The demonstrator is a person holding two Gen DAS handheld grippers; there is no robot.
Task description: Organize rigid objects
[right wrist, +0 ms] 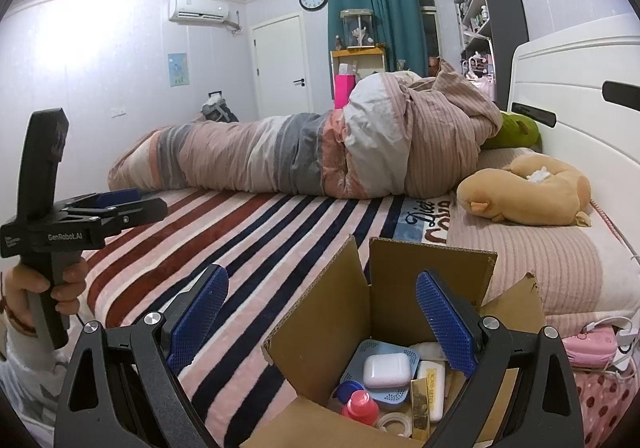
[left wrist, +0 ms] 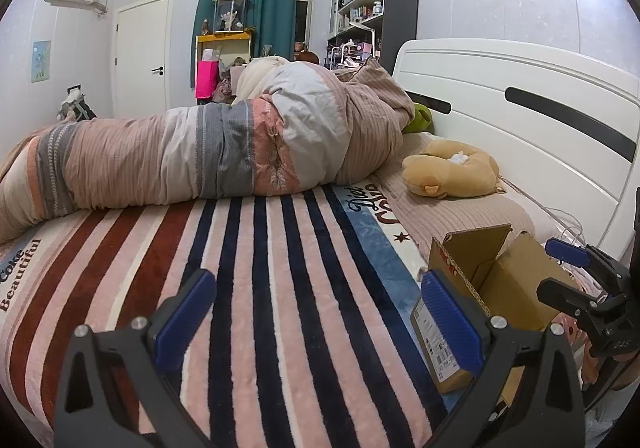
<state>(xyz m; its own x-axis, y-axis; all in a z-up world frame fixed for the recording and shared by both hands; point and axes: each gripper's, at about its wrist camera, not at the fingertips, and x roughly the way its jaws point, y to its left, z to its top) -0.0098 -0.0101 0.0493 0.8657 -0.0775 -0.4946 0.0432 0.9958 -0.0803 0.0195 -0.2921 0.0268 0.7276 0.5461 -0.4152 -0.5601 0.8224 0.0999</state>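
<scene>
An open cardboard box [right wrist: 320, 336] sits on the striped blanket [right wrist: 260, 248]. It holds a white earbud case [right wrist: 386, 370], a blue perforated lid [right wrist: 394, 394], a red-capped bottle [right wrist: 360, 404], a tape roll [right wrist: 394, 424], a white bar [right wrist: 432, 388] and a gold packet [right wrist: 420, 404]. My right gripper [right wrist: 322, 312] is open and empty above the box. My left gripper [left wrist: 318, 312] is open and empty over the blanket [left wrist: 260, 268], left of the box [left wrist: 500, 280]. The right gripper also shows in the left wrist view [left wrist: 560, 268]; the left one shows in the right wrist view [right wrist: 120, 204].
A rolled quilt [left wrist: 200, 156] lies across the bed. A tan plush pillow [left wrist: 452, 172] and a green plush [right wrist: 516, 132] lie by the white headboard [left wrist: 520, 108]. A pink case [right wrist: 588, 344] and cables lie right of the box.
</scene>
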